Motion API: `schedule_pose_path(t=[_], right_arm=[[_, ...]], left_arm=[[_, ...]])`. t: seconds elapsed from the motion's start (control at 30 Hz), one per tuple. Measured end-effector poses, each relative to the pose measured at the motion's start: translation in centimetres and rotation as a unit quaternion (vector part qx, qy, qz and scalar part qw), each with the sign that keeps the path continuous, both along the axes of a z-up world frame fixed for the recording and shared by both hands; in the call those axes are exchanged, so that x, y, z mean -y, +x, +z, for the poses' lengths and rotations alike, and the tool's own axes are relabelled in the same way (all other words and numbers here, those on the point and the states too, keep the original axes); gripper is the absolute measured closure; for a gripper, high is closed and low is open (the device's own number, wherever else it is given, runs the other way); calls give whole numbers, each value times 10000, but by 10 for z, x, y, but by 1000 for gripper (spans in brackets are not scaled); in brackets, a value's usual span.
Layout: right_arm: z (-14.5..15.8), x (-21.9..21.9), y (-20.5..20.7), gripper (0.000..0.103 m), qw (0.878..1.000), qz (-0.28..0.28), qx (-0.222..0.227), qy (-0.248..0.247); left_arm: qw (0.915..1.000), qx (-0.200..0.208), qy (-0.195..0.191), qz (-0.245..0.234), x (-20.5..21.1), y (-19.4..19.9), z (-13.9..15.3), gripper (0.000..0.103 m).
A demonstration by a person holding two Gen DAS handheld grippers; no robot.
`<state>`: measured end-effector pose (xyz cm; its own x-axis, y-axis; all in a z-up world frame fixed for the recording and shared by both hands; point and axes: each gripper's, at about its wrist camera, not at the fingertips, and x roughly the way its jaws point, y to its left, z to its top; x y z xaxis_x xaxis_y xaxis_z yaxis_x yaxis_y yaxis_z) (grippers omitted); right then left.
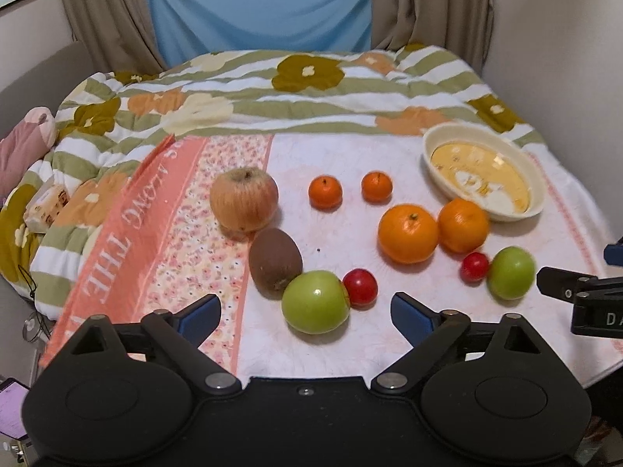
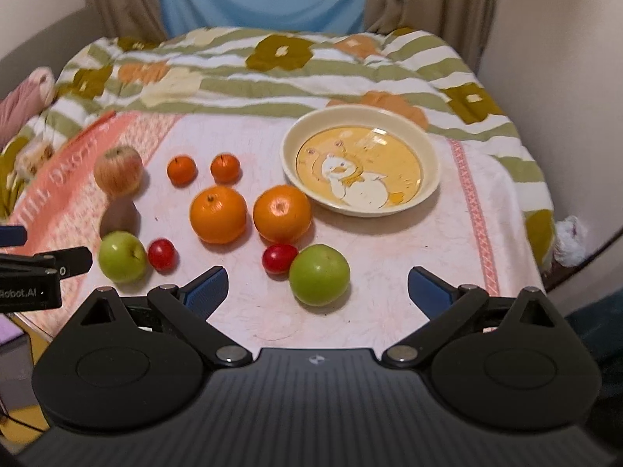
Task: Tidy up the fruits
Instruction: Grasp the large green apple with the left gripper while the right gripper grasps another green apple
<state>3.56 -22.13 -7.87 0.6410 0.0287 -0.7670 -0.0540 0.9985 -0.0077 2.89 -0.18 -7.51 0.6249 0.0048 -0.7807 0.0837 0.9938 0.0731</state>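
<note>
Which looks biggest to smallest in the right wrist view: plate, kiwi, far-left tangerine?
1. Plate, clearly largest.
2. Kiwi.
3. Far-left tangerine, smallest, though farther from the camera.

Glossy glazed bowl (image 2: 360, 198) on matt printed cloth (image 2: 389, 272); fuzzy kiwi (image 1: 275, 260) (dull brown); shiny smooth green apple (image 1: 314, 302)

A bed fills the room, covered near the front by a pale pink sheet (image 1: 342, 350) with a salmon band of white lettering on its left side. Farther back lies a rumpled quilt (image 1: 272, 105) striped green and white with olive and orange flowers. Beyond it hang beige curtains (image 1: 105, 11) on either side of a blue cloth (image 1: 257, 4). A pink pillow (image 1: 23, 144) sits at the far left edge.
</note>
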Motion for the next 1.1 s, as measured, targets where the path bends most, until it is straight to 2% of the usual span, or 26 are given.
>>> schedule_pose_path(t=[0.23,0.33,0.5,0.77,0.83,0.87,1.1], right_arm=[[-39,10,27,0,9989,386,-271,28],[-50,15,34,1,9983,475,-325,76],[-63,17,41,12,9971,618,-429,129],[-72,19,47,18,9964,661,-507,185],[-73,20,49,18,9963,635,-535,215],[-74,20,49,18,9963,619,-547,238],[-79,21,53,22,9963,501,-585,377]], left_arm=[[9985,-7,551,-49,20,16,-36,12],[9978,10,664,-12,22,22,-45,13],[9968,-74,801,-2,26,30,-57,17],[9963,-178,839,-71,29,38,-67,28],[9964,-214,819,-104,29,39,-69,33],[9963,-247,808,-125,29,40,-71,39],[9967,-275,742,-174,26,43,-73,40]])
